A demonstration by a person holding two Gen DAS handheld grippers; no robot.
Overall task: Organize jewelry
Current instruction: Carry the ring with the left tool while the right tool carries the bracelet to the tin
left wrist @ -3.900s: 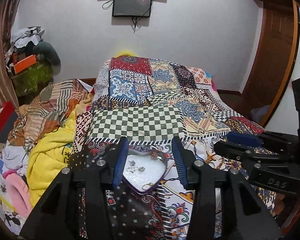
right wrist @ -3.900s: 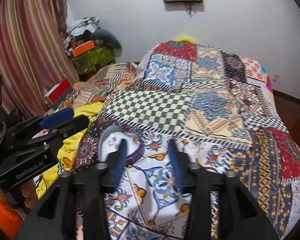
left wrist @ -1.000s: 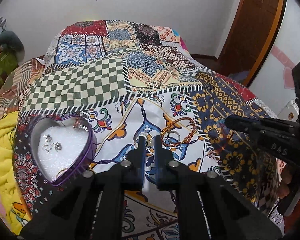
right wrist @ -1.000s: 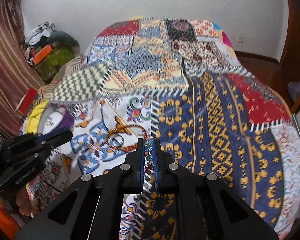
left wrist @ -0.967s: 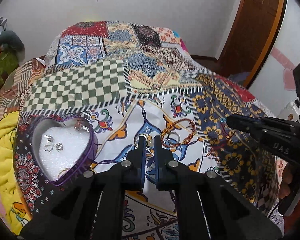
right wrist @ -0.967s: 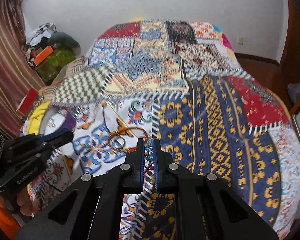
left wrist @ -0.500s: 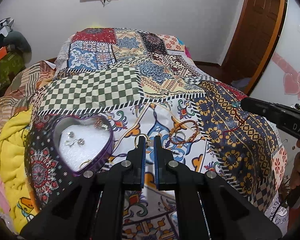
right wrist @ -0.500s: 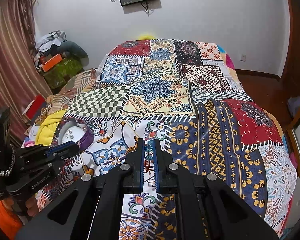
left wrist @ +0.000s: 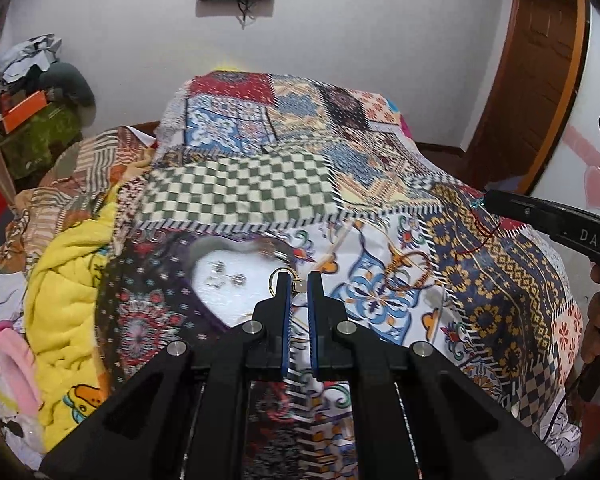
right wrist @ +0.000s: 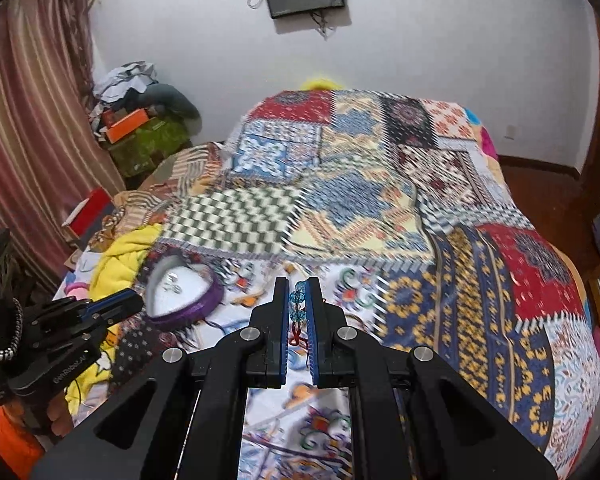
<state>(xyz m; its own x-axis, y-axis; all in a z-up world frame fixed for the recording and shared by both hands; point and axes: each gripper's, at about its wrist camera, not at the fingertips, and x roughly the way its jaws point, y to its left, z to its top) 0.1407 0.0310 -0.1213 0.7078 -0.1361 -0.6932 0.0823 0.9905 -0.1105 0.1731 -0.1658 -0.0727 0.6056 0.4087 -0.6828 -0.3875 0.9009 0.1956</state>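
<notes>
We carry a piece in each gripper. The left gripper has its jaws pinching a gold ring, held at the right lobe of the heart-shaped box at frame centre, likely for a drop onto its white lining. The right gripper has its jaws pinching a blue-beaded bracelet, red cord dangling, waiting right of the box over the bedspread, where open room remains.

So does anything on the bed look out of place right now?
Yes. A brown bracelet lies loose on the bedspread, outside the heart-shaped box that already holds earrings. The left gripper and right gripper each pinch a piece not yet in the box.
</notes>
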